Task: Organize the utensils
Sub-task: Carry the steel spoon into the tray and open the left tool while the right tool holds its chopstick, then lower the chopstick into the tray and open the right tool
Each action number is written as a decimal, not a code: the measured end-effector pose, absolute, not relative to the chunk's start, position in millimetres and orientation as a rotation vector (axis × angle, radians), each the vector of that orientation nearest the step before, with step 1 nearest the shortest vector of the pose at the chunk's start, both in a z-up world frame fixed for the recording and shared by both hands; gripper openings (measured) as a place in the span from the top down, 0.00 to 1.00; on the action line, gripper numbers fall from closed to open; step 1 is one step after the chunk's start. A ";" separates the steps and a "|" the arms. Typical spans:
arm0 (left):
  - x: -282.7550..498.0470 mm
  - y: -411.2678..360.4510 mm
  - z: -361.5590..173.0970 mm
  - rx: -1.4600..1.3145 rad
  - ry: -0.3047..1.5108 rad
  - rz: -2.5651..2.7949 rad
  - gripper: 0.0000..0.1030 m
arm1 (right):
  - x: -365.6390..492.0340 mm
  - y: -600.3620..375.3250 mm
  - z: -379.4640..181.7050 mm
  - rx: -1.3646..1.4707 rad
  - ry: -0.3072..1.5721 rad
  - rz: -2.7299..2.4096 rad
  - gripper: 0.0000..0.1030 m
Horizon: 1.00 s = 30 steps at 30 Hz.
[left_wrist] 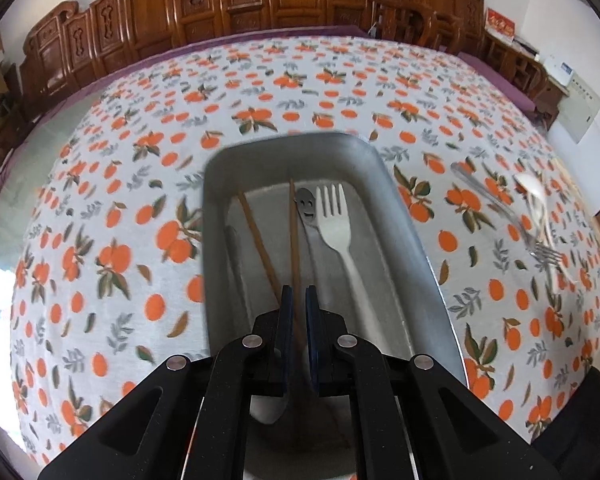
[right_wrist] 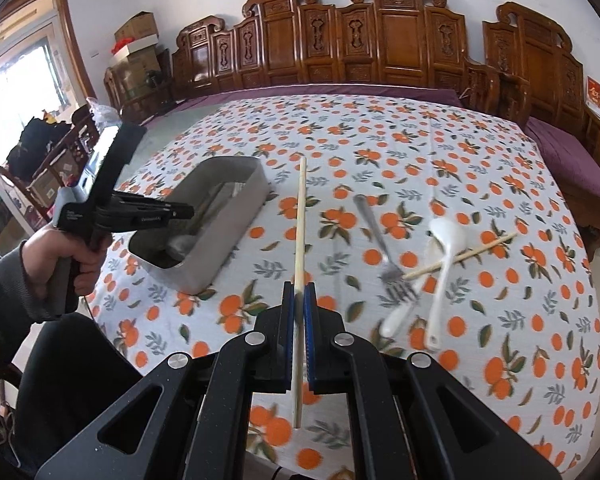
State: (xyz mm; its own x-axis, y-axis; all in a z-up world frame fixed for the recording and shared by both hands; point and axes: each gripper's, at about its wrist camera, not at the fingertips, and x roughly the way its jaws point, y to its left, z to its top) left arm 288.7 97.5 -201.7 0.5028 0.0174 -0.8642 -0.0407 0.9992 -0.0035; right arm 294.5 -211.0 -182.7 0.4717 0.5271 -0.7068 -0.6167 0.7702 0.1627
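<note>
Tablecloth (left_wrist: pixel 260 92) with orange-fruit print fills the left wrist view, a grey metal tray (left_wrist: pixel 404 216) sitting on it right under the camera. Left gripper (left_wrist: pixel 299 300) hangs over the tray's near end, jaws narrow and clamped on a brown chopstick (left_wrist: pixel 293 240) that runs up between the blue pads toward the tray's far wall. Inside the tray: a second brown chopstick (left_wrist: pixel 256 240) lying at an angle to the left, a small metal spoon with a smiley face (left_wrist: pixel 307 206), and a pale fork (left_wrist: pixel 336 224) with tines pointing away. Something grey lies along the tray's left wall — too blurred to name. Off to the right on the cloth, blurred, a metal fork (left_wrist: pixel 508 216) and a white spoon (left_wrist: pixel 534 196). Carved wooden furniture (left_wrist: pixel 236 4) lines the back.

Right wrist view: right gripper (right_wrist: pixel 299 294) pinches a pale chopstick (right_wrist: pixel 300 216) — jaws nearly together on it, the stick passing through the pads, its far end pointing toward the back of the table and its near end sticking out below. Tray (right_wrist: pixel 236 220) sits to the left on the same cloth (right_wrist: pixel 380 148). Above its near-left rim the left gripper (right_wrist: pixel 190 211) points in over the tray, held by a hand (right_wrist: pixel 66 256) in a dark sleeve. On the cloth to the right, loose: metal fork (right_wrist: pixel 380 240) with tines toward the camera, two white spoons — one larger (right_wrist: pixel 444 256), one partly under the fork (right_wrist: pixel 400 314) — and another pale chopstick (right_wrist: pixel 460 255) lying crosswise, touching the larger spoon. Boxes (right_wrist: pixel 136 36) stack in the far left corner.
</note>
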 end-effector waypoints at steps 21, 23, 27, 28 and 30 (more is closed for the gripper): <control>214.0 172.9 -138.5 -0.098 0.881 0.022 0.84 | 309.1 -86.3 -190.4 -0.129 0.862 0.763 0.94; 209.2 179.6 -140.9 -0.118 0.875 0.021 0.78 | 312.4 -74.9 -192.0 -0.130 0.870 0.768 0.94; 200.7 188.1 -142.9 -0.130 0.854 0.038 0.55 | 319.0 -53.3 -196.5 -0.138 0.881 0.776 0.94; 198.8 191.2 -143.0 -0.140 0.848 0.039 0.51 | 320.4 -49.8 -197.5 -0.138 0.884 0.777 0.94; 196.2 195.9 -142.5 -0.153 0.838 0.044 0.38 | 324.8 -40.2 -201.1 -0.136 0.897 0.780 0.94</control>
State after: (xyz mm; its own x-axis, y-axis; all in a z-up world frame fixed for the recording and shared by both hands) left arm 196.2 195.9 -142.5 0.6685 -0.0218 -0.7434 -0.0986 0.9881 -0.1177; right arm 324.8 -40.1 -201.1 0.3735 0.5530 -0.7448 -0.6611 0.7219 0.2044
